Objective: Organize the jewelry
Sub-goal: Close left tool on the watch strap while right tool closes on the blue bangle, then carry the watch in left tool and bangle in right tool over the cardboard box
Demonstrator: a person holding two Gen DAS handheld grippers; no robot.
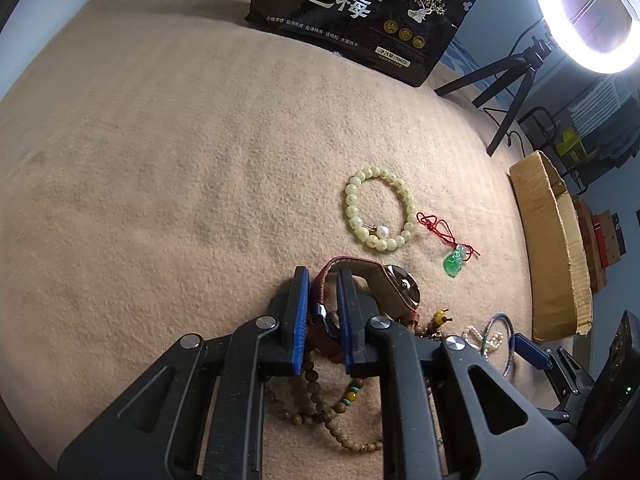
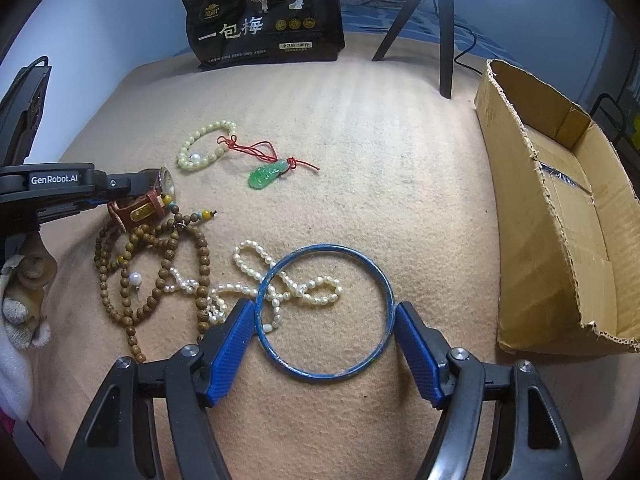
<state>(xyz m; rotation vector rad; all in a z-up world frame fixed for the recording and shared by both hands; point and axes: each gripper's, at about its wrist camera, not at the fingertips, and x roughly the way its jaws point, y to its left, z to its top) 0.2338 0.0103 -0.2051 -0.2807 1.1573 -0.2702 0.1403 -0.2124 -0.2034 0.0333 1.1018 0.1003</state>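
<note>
My left gripper [image 1: 322, 280] is shut on the red strap of a wristwatch [image 1: 398, 288], whose metal face lies just right of the fingers. In the right wrist view that watch [image 2: 140, 210] lies on a tangle of wooden beads [image 2: 162, 268]. My right gripper [image 2: 324, 306] spans a blue bangle [image 2: 320, 376]. Both pads touch the bangle's rim, which lies flat on the beige cloth and over a pearl string [image 2: 316, 298]. Farther back lie a pale bead bracelet [image 1: 349, 200] and a green pendant [image 1: 452, 264] on a red cord.
An open cardboard box [image 2: 560, 240] stands at the right edge of the cloth. A black snack bag [image 2: 264, 20] leans at the back, with a tripod [image 2: 444, 40] beside it and a ring light [image 1: 584, 20] above. A gloved hand [image 2: 20, 312] shows at the left.
</note>
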